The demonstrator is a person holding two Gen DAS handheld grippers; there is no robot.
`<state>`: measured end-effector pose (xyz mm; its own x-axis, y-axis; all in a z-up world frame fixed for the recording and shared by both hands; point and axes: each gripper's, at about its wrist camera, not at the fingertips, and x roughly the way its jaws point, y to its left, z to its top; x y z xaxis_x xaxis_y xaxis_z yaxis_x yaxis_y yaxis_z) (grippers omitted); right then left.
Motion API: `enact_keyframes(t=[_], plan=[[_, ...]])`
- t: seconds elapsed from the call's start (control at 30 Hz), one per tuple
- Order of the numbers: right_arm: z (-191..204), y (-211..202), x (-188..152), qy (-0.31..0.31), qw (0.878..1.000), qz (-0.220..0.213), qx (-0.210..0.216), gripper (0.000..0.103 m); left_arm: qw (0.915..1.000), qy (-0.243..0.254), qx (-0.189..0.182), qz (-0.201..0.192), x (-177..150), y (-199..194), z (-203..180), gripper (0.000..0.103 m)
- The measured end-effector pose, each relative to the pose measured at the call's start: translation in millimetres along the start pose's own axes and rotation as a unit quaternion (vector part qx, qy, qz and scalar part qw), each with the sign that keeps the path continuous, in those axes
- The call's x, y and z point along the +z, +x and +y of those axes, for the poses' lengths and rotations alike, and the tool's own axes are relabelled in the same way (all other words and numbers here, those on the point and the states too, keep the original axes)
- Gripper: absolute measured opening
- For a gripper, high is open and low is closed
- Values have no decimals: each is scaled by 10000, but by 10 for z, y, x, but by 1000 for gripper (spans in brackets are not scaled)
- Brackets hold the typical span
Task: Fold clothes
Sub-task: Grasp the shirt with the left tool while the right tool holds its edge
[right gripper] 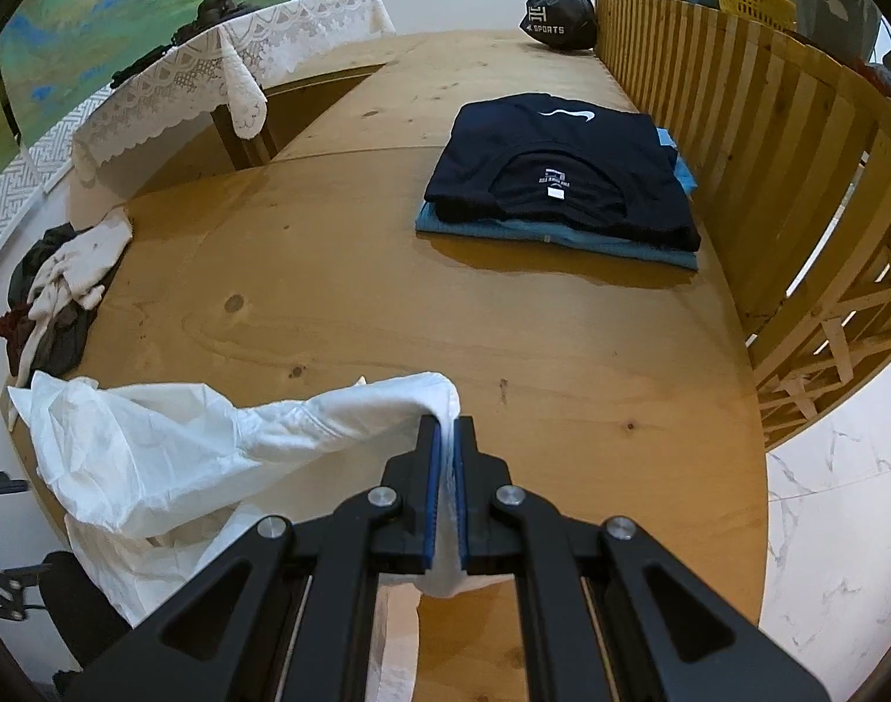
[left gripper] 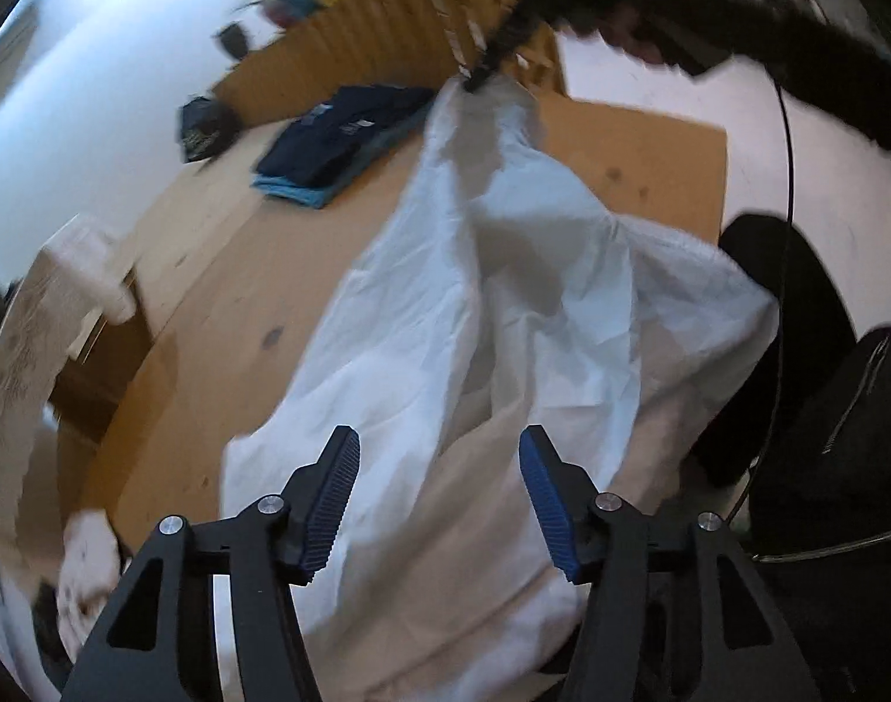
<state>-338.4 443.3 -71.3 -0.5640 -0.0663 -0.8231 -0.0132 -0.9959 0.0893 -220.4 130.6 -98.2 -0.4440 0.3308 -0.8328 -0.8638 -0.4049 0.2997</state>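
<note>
A: White garment (right gripper: 170,444)?
B: Lying crumpled, draping off the wooden table (right gripper: 386,304) at 7 o'clock.
A: Tongs?
B: Right gripper (right gripper: 447,430) is pinching its edge; left gripper (left gripper: 439,447) is gaping, empty.

Left gripper (left gripper: 439,494) and right gripper (right gripper: 447,456): black angular linkage arms, silver round screws, ribbed blue pads. Person wears fuzzy dark sleeve (left gripper: 796,41).
</note>
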Motion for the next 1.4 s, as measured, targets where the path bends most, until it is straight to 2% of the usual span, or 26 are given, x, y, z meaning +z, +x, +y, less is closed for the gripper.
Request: enact_keyframes(t=[0.1, 0.13, 0.2, 0.33, 0.4, 0.47, 0.53, 0.6, 0.7, 0.83, 0.9, 1.0, 1.17, 1.23, 1.3, 1.4], plan=[[-33, -7, -11, 29, 10000, 23, 51, 5, 9996, 87, -81, 266, 94, 306, 19, 54], [-37, -5, -13, 22, 10000, 22, 56, 5, 9992, 21, -125, 383, 107, 408, 67, 50], [-42, -1, -16, -3, 10000, 14, 59, 5, 9975, -265, -281, 595, 133, 560, 200, 0], [-54, -7, -29, -56, 10000, -15, 69, 5, 9942, -778, -533, 519, 202, 548, 418, 0], [-74, -24, -33, -56, 9999, -42, 75, 5, 9925, -1002, -629, 292, 263, 382, 464, 0], [-118, -52, -27, -41, 9999, -81, 45, 5, 9926, -1014, -670, -11, 333, 135, 405, 0], [-171, -93, -20, -8, 9999, -139, 20, 5, 9945, -813, -591, -296, 411, -122, 231, 0], [-223, -132, -16, 24, 9998, -182, 3, 5, 9931, -786, -736, -454, 435, -193, 31, 0], [-304, -178, -34, 76, 9997, -232, -30, 5, 9887, -859, -1116, -505, 405, -53, -347, 0], [-396, -176, -87, 135, 9996, -209, -91, 5, 9813, -993, -1607, -374, 348, 282, -764, 0], [-423, -184, -116, 140, 9996, -200, -143, 5, 9821, -947, -1582, -382, 404, 332, -878, 0], [-468, -272, -138, 118, 9992, -282, -255, 5, 9848, -760, -1478, -514, 549, 200, -828, 0], [-608, -576, -184, 236, 9973, -583, -376, 5, 9839, -1041, -979, -1076, 766, -304, -404, 0], [-677, -663, -222, 295, 9963, -662, -462, 5, 9806, -1036, -1061, -1285, 838, -398, -445, 0], [-748, -702, -262, 369, 9958, -679, -498, 5, 9802, -868, -1310, -1203, 856, -255, -692, 1], [-824, -712, -341, 437, 9957, -628, -514, 5, 9804, -598, -1752, -668, 808, 282, -1190, 3]])
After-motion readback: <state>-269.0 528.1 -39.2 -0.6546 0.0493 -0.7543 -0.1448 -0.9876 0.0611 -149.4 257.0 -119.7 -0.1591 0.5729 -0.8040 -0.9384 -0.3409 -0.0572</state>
